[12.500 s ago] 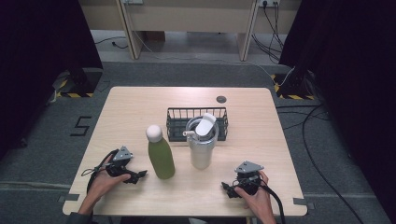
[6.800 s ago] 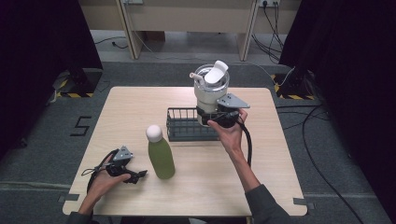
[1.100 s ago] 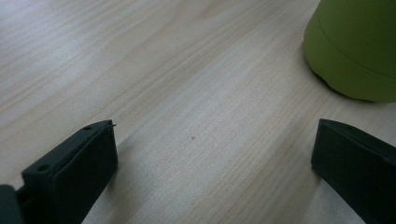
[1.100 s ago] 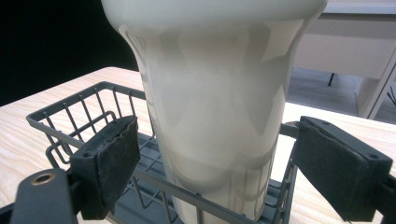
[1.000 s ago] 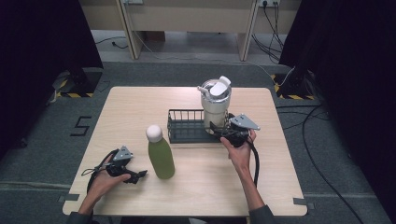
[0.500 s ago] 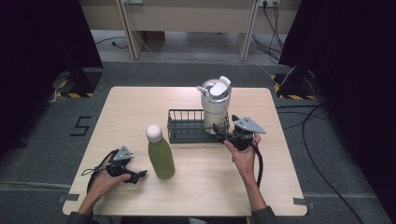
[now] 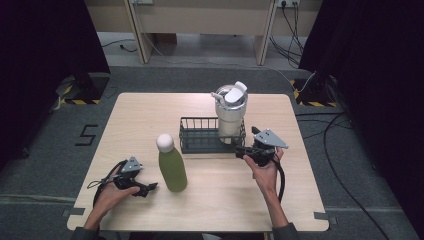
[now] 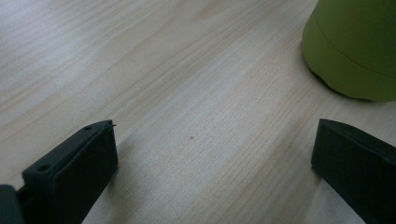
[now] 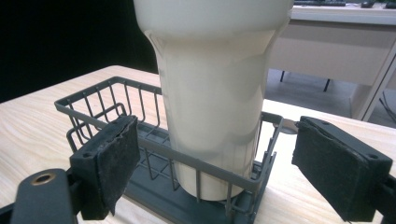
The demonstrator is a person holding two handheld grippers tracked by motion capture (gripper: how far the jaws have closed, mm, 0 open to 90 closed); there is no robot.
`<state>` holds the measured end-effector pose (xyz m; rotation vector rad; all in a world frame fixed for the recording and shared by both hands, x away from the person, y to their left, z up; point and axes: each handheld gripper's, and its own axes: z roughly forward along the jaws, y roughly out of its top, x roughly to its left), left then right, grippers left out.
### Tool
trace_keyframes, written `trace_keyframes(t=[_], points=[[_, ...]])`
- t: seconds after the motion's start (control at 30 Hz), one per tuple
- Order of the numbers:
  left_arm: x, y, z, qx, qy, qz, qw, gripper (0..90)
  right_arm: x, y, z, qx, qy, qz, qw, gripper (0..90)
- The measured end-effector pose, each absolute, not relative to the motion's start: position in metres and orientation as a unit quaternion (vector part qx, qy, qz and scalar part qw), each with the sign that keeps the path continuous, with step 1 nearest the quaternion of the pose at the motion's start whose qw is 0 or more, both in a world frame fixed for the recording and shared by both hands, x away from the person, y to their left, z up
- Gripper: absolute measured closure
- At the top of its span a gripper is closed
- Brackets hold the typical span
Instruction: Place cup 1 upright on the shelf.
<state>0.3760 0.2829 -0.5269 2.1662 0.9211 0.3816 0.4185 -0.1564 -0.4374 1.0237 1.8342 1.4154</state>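
Tumbler [image 7: 230, 115], cream-white with a lid and a flip spout, stands upright inside the dark wire basket [image 7: 200, 136], in the basket's right end, a little toward 1 o'clock from the centre of the table [image 7: 150, 110]. In the right gripper view the tumbler [image 9: 210, 88] sits against the near corner of the basket [image 9: 93, 112], its foot on the basket floor. No brand or label can be read on its wall.

The right gripper [image 7: 241, 150] is just beside the basket, at about 5 o'clock from the tumbler, and points at it. Its jaws are spread wide, one on each side of the tumbler, and neither pad touches it or the wire.

The left gripper [image 7: 148, 187] lies low on the table at about 7 o'clock from the centre, held by the person's left hand [image 7: 112, 192]. Its jaws are also wide apart, with bare wood between them.

A green bottle [image 7: 171, 164] with a white cap stands upright just beside the left gripper; the left gripper view shows its base [image 8: 355, 46] resting on the wood ahead. It carries no writing that I can read. On the floor [image 7: 45, 150] at 9 o'clock of the table a marking reads "5" [image 7: 86, 135].
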Motion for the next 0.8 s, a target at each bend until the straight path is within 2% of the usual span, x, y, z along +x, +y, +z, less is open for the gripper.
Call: trace_keyframes(t=[0.8], points=[[0.376, 0.283, -0.527, 0.845, 0.358, 0.149, 0.369, 0.0, 0.398, -0.167, -0.435, 0.376, 0.695, 0.537, 0.296, 14.9]])
